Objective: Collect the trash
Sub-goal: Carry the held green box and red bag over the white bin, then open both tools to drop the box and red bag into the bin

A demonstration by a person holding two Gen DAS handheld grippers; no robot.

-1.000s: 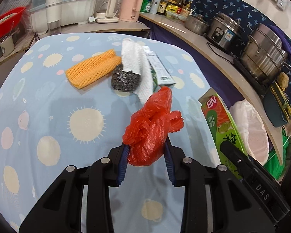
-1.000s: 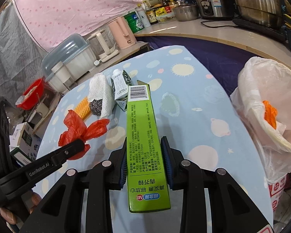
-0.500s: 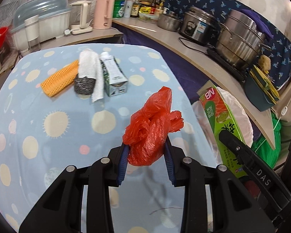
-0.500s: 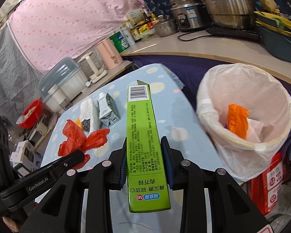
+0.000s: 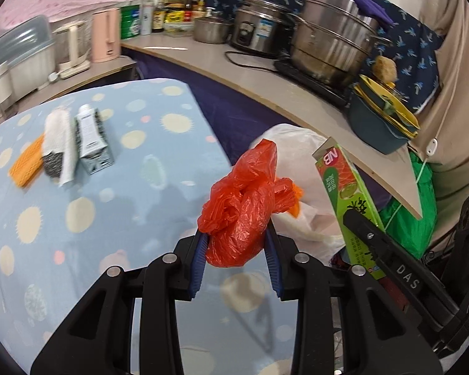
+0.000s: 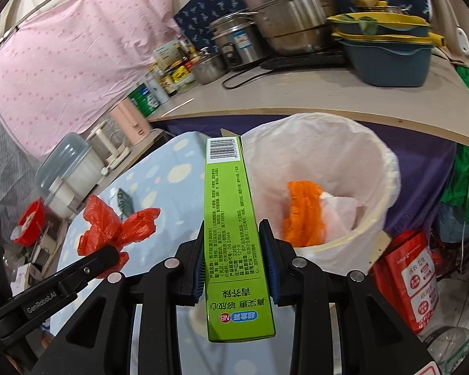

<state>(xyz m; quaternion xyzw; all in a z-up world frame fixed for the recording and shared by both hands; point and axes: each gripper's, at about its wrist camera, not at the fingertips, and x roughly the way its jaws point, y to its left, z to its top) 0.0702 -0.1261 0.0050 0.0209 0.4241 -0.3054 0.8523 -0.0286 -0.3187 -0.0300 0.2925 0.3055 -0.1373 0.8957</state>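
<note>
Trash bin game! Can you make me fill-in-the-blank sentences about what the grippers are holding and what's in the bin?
1. The left gripper holds a crumpled plastic bag colored ____.
2. The right gripper is shut on a long ____ box.
3. The trash bin is lined with a ____ bag.
4. Inside the bin lies something ____ beside white paper.

Missing words: red; green; white; orange

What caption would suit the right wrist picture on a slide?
Right gripper carries a green box toward the lined trash bin.
</note>
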